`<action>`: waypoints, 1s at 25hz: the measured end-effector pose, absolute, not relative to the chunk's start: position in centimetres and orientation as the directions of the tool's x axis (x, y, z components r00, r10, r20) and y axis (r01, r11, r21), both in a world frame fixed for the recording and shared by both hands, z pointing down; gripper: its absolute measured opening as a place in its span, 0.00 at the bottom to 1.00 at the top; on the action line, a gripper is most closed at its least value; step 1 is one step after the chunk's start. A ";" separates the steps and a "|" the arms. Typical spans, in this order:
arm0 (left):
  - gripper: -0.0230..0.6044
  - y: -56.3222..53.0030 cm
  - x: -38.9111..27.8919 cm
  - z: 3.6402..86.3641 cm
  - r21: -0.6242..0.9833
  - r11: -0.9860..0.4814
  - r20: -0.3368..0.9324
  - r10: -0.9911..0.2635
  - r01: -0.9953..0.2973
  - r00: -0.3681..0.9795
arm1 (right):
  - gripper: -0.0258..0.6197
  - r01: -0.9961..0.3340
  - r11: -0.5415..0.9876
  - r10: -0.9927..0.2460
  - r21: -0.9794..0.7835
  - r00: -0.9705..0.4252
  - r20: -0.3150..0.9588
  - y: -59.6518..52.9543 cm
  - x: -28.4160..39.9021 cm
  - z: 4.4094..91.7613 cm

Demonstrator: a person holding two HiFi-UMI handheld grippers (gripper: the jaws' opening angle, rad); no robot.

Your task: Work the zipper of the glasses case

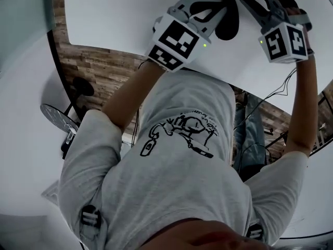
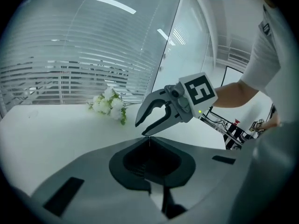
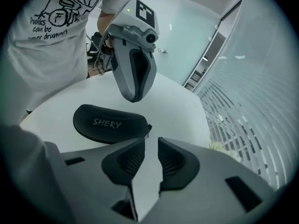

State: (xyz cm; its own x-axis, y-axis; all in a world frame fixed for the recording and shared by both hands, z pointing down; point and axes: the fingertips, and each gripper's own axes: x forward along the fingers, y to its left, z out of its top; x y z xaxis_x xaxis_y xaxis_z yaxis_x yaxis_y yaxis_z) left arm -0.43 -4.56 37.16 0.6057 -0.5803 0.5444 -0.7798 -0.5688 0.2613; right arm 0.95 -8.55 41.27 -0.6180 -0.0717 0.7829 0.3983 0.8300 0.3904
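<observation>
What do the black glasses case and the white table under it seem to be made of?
Glasses case: probably a stiff shell covered in matte black fabric or faux leather; it keeps a rounded shape, reflects dully, and carries pale printed lettering.
Table: a smooth white top, perhaps laminate or painted board; the surface is even with no grain.

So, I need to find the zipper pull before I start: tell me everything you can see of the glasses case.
The glasses case is a black, rounded, oblong shell that looks fabric-covered, with the pale lettering SHERY on its upper face. It looks closed. A small dark zipper pull hangs at its right end as the right gripper view shows it. It lies flat on the white table, and nothing but the table touches it.
</observation>
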 end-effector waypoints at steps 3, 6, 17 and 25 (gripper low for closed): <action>0.07 -4.6 -0.4 38.3 0.283 -0.567 0.566 -0.553 -0.774 0.612 | 0.20 0.494 0.785 -0.024 0.374 -0.579 0.815 -8.9 0.0 42.8; 0.07 -4.1 0.0 39.7 0.300 -0.567 0.605 -0.509 -0.767 0.613 | 0.24 0.589 0.721 0.015 0.364 -0.540 0.842 -8.7 -0.4 44.0; 0.07 -2.7 0.2 40.9 0.359 -0.563 0.619 -0.453 -0.744 0.642 | 0.22 0.801 0.524 0.159 0.291 -0.427 0.890 -7.3 -1.0 45.6; 0.07 -2.3 0.2 41.2 0.360 -0.574 0.617 -0.444 -0.735 0.649 | 0.07 0.845 0.463 0.156 0.266 -0.373 0.915 -6.7 -1.0 46.2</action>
